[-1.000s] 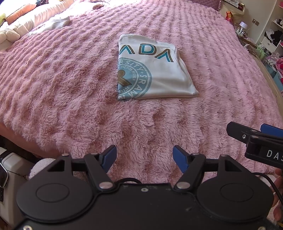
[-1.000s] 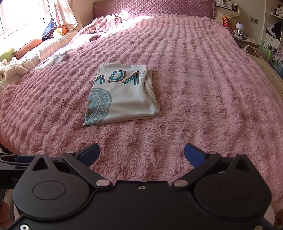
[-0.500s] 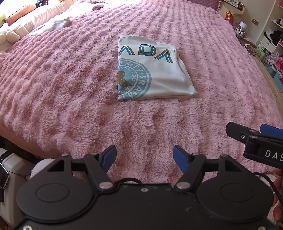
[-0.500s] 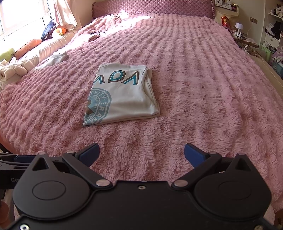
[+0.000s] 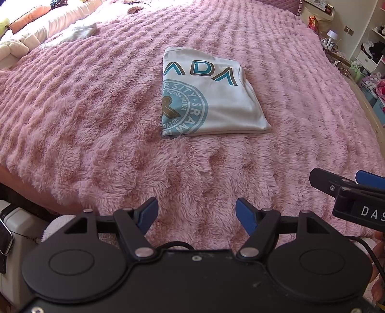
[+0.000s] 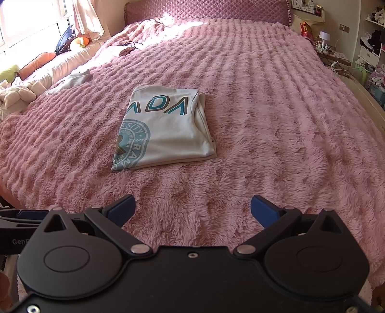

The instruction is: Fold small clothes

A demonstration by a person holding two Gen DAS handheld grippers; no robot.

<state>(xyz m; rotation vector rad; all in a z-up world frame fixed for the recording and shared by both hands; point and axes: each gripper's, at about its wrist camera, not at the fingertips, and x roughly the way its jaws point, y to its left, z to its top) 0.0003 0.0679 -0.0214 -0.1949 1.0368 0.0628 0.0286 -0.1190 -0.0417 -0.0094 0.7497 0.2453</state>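
A white T-shirt with teal print (image 5: pixel 223 101) lies folded into a rectangle on the pink fluffy bedspread (image 5: pixel 96 108); it also shows in the right wrist view (image 6: pixel 168 130). My left gripper (image 5: pixel 196 211) is open and empty, held above the near edge of the bed, well short of the shirt. My right gripper (image 6: pixel 192 209) is open and empty, also near the bed's front edge; it shows at the right edge of the left wrist view (image 5: pixel 349 190).
A small pale garment (image 6: pixel 72 80) lies at the bed's far left. Pillows and soft toys (image 6: pixel 16 94) pile along the left by the window. The headboard (image 6: pixel 207 10) is at the back. Shelves and clutter (image 6: pixel 370 55) stand on the right.
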